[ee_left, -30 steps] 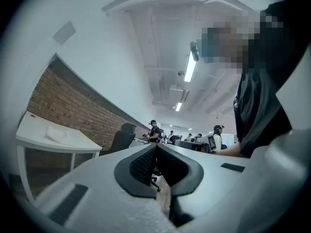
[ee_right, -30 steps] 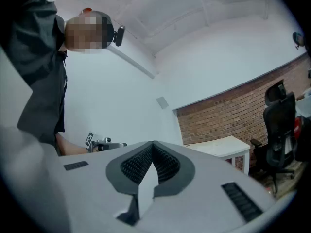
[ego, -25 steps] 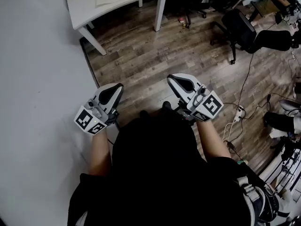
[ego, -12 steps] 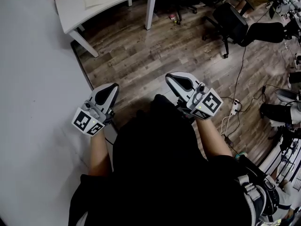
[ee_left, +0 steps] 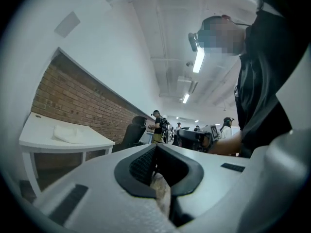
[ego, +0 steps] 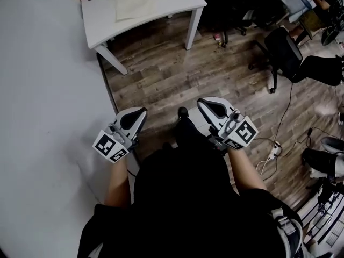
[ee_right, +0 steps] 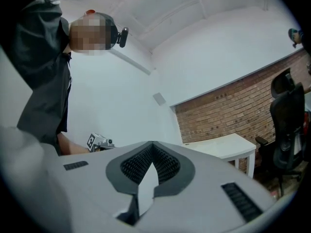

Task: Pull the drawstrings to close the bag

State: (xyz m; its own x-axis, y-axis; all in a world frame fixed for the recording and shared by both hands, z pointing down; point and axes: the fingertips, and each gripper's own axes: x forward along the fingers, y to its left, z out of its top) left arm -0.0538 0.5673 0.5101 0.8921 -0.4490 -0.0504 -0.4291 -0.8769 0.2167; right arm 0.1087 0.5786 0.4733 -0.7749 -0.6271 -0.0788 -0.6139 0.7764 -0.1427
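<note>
A pale cloth bag lies flat on a white table at the top of the head view, well ahead of both grippers. The left gripper view shows it as a light heap on the tabletop. My left gripper is held level over the wood floor, shut, with nothing between its jaws. My right gripper is beside it, also shut and empty. No drawstrings can be made out from here.
A white wall runs along the left. Black office chairs stand at the right, with cables and a power strip on the floor. Several people stand far off by a brick wall.
The table with the bag has come nearer and sits lower and further right in the head view. Both grippers have moved forward together, still shut.
</note>
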